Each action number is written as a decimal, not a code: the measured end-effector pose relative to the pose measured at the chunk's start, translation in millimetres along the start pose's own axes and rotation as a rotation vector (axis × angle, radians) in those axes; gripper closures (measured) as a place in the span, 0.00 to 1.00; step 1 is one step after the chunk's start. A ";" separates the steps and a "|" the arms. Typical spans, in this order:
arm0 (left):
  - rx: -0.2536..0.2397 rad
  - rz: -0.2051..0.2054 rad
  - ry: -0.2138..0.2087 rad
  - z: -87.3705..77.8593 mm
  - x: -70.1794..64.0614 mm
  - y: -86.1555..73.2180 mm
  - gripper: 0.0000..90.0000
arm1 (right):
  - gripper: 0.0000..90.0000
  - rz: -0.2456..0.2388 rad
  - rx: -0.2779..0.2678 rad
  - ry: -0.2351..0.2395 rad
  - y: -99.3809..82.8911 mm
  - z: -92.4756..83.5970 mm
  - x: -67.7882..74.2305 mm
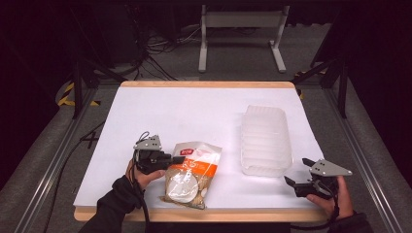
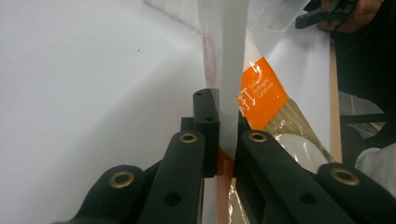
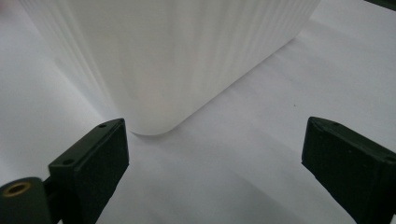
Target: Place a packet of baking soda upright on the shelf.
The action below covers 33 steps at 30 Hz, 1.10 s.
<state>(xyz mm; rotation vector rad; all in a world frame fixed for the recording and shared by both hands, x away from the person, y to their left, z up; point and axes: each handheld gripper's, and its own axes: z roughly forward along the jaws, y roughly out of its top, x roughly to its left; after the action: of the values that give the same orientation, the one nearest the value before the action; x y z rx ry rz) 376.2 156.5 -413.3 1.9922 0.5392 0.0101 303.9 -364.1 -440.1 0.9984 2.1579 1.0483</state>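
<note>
Left gripper was clamped on the near edge of the snack bag (clear plastic with an orange label), the film pinched flat between its fingers. Right gripper sat with jaws spread wide, nothing in them, and the ribbed white plastic tub just beyond its fingertips on the white table.

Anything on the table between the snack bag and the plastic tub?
Nothing: in the high view the stretch between the snack bag, pinched by the left gripper, and the plastic tub is bare white table.
</note>
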 end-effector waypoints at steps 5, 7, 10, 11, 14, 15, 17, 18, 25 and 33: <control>-0.031 0.041 -0.004 -11.5 -16.4 7.1 1.00 | 0.09 0.014 -0.021 -0.002 -0.1 -3.4 -1.9; -0.040 0.066 0.008 -14.3 -23.5 10.6 1.00 | 0.09 0.017 -0.030 0.002 -0.1 -4.5 -2.2; -0.051 0.094 0.015 -16.1 -33.9 15.4 1.00 | 0.09 0.026 -0.029 -0.001 -1.7 -4.5 -4.4; -0.055 0.101 0.015 -16.8 -36.4 16.7 1.00 | 0.09 0.026 -0.029 -0.002 -2.3 -4.4 -5.1; -0.075 0.112 0.027 -18.2 -40.9 19.2 1.00 | 0.08 0.052 -0.033 -0.013 -3.2 -4.8 -7.2; -0.090 0.111 0.023 -19.3 -42.9 20.5 1.00 | 0.08 0.056 -0.041 -0.017 -3.3 -5.0 -8.6; -0.113 0.120 0.039 -21.7 -46.6 23.0 1.00 | 0.08 0.076 -0.052 -0.025 -4.0 -6.5 -11.6; -0.123 0.118 0.033 -23.2 -47.8 24.0 1.00 | 0.08 0.086 -0.054 -0.027 -4.6 -7.0 -12.9; -0.176 0.122 0.062 -32.9 -50.1 30.0 1.00 | 0.08 0.090 -0.052 -0.032 -4.2 -6.8 -12.8; -0.210 0.133 0.067 -36.7 -51.3 38.2 1.00 | 0.08 0.093 -0.047 -0.024 -4.2 -5.5 -12.3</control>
<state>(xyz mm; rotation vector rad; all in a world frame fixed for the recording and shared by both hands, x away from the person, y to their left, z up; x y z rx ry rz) 335.4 154.1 -351.9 1.8234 0.4293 0.2081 305.5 -378.1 -438.7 1.0930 2.0756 1.1191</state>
